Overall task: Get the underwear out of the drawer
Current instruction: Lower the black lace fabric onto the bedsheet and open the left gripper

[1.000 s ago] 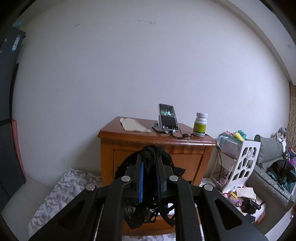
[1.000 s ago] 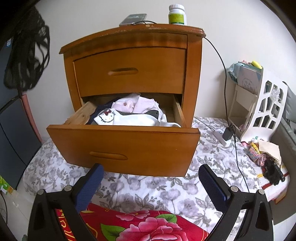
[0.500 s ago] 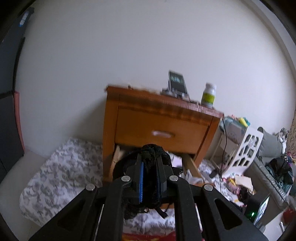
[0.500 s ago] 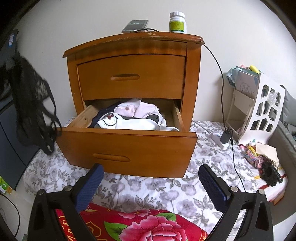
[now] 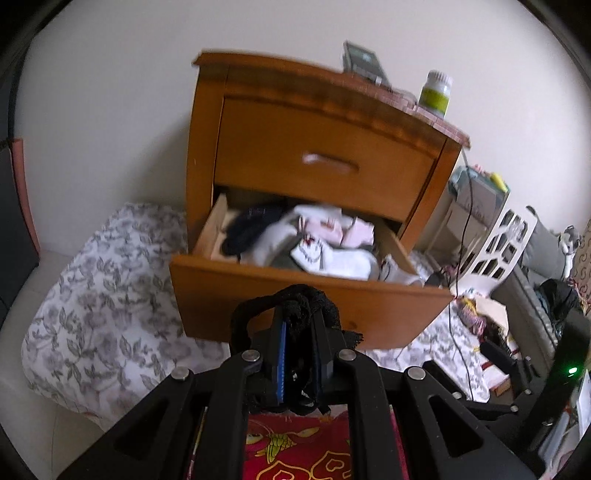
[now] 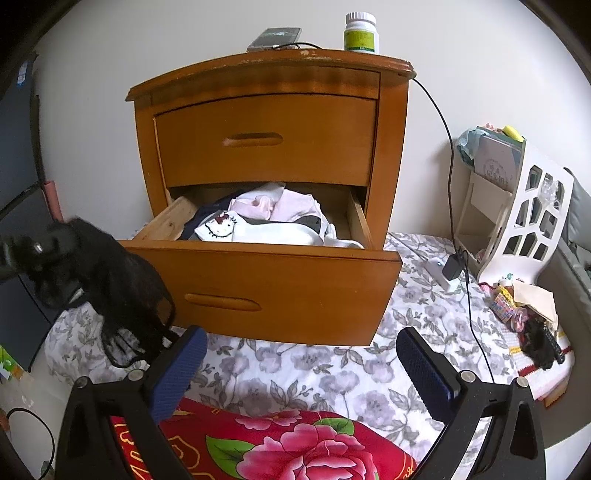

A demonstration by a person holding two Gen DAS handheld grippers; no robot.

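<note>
Bedroom corner, white wall, wooden nightstand (image 6: 273, 122) sitting on a grey floral sheet (image 6: 332, 373), red flowered blanket (image 6: 280, 446) nearest us.

Progress: we have one piece out. Our left gripper (image 5: 299, 354) is pinching a black lace underwear (image 5: 306, 306), jaws pressed nearly together on the fabric. In the right wrist view the same garment (image 6: 122, 288) hangs clear of the bottom drawer (image 6: 266, 288), just outside its left front corner, loose straps dangling over the sheet.

Our right gripper (image 6: 295, 373) is spread wide and empty, aimed at the drawer front, touching nothing.

Bottom drawer is pulled open and not empty: white piece with a cat-face print (image 6: 221, 229), pink and dark items piled behind it. Can't tell from here which of those count as underwear. Top drawer (image 6: 266, 136) is shut.

Judgement: the extraction itself looks done for this piece; what's left is setting it down somewhere, likely on the bedding in front. If more pieces are wanted, the free right claw is best placed for them. Snag risk: lace straps catching the drawer corner.

Phone (image 6: 275, 37) and pill bottle (image 6: 361, 32) on top are out of the way.
</note>
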